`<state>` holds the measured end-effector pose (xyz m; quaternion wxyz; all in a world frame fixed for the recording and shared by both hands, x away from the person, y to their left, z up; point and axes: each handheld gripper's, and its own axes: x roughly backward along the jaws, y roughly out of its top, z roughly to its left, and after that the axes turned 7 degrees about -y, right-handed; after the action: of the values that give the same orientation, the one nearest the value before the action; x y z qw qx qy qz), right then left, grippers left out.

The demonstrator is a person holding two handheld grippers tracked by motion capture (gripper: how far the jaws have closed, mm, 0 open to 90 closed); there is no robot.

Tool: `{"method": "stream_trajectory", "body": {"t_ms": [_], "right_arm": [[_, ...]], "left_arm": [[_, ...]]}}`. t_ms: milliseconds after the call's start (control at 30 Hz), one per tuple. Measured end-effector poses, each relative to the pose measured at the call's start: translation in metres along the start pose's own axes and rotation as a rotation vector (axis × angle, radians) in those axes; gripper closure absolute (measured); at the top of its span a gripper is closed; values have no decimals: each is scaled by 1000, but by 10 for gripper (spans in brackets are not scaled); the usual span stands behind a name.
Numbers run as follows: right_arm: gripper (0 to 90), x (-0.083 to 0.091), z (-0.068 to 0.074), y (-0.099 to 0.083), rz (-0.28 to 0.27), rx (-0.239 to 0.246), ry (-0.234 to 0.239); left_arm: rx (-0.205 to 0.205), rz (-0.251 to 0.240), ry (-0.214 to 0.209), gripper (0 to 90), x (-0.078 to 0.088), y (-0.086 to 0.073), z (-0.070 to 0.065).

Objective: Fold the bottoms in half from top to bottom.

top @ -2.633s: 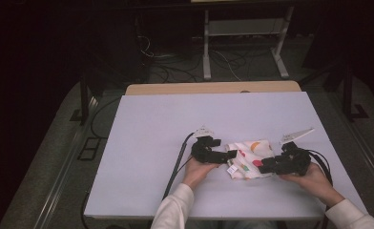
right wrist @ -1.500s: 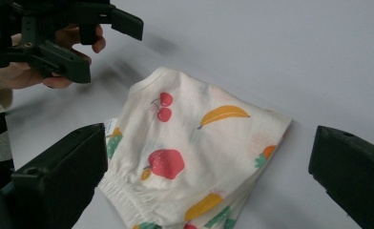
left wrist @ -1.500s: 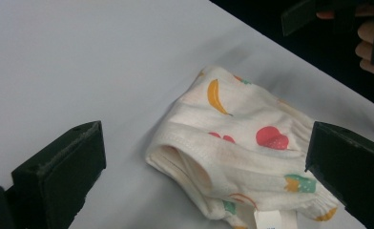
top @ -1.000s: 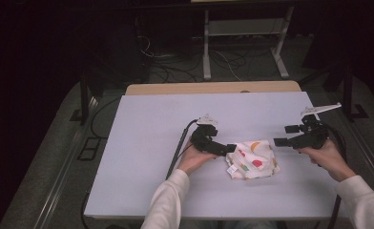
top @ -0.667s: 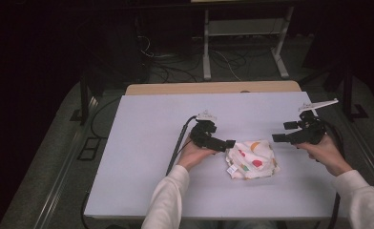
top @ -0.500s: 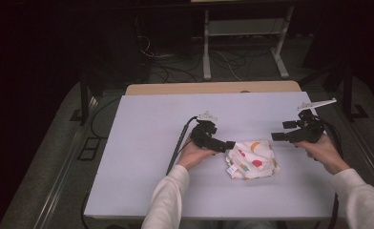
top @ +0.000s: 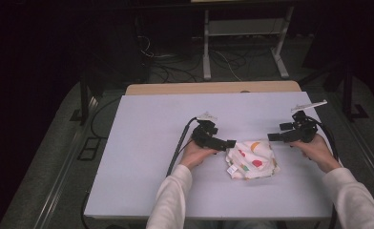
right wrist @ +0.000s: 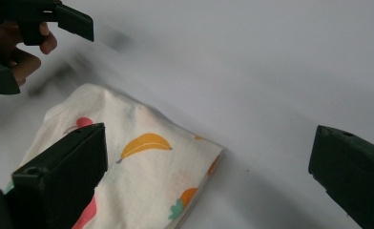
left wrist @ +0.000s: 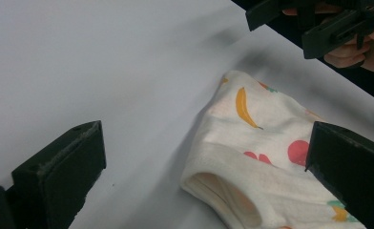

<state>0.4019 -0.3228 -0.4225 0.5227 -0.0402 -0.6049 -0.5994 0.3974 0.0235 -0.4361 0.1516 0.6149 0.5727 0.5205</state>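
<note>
A folded cream cloth (top: pixel 252 159) printed with fruit lies on the white table (top: pixel 142 157), right of centre near the front. My left gripper (top: pixel 227 142) hovers at the cloth's left edge, jaws wide open and holding nothing. In the left gripper view the folded cloth (left wrist: pixel 271 157) lies between and beyond the open left gripper (left wrist: pixel 209 171). My right gripper (top: pixel 274 137) is lifted off to the cloth's upper right, also open. In the right gripper view the cloth (right wrist: pixel 132 167) sits below and left of the open right gripper (right wrist: pixel 209 171).
A wooden board (top: pixel 213 88) lines the table's far edge. Behind it are a white metal stand (top: pixel 244 38) and cables on a dark floor. Each gripper trails a black cable (top: pixel 178 148). The table's left half is bare.
Both grippers let go of the cloth and drew back. The right gripper lifted away to the upper right, then crept slightly left; the cloth stays folded on the table.
</note>
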Motion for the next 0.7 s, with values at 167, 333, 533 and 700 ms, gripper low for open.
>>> {"method": "stream_trajectory", "body": {"t_ms": [167,333,533,700], "right_arm": [[0,-6,-3,-1,22,-10,2],[0,-14,-2,-2,41,1,4],[47,-23,-1,-2,58,17,8],[155,-27,-1,-3,61,34,27]], "left_arm": [[-5,4,-5,0,-3,-2,4],[15,10,1,0,-5,-4,9],[43,20,-9,135,-8,-6,11],[74,33,-57,219,-9,-8,14]]}}
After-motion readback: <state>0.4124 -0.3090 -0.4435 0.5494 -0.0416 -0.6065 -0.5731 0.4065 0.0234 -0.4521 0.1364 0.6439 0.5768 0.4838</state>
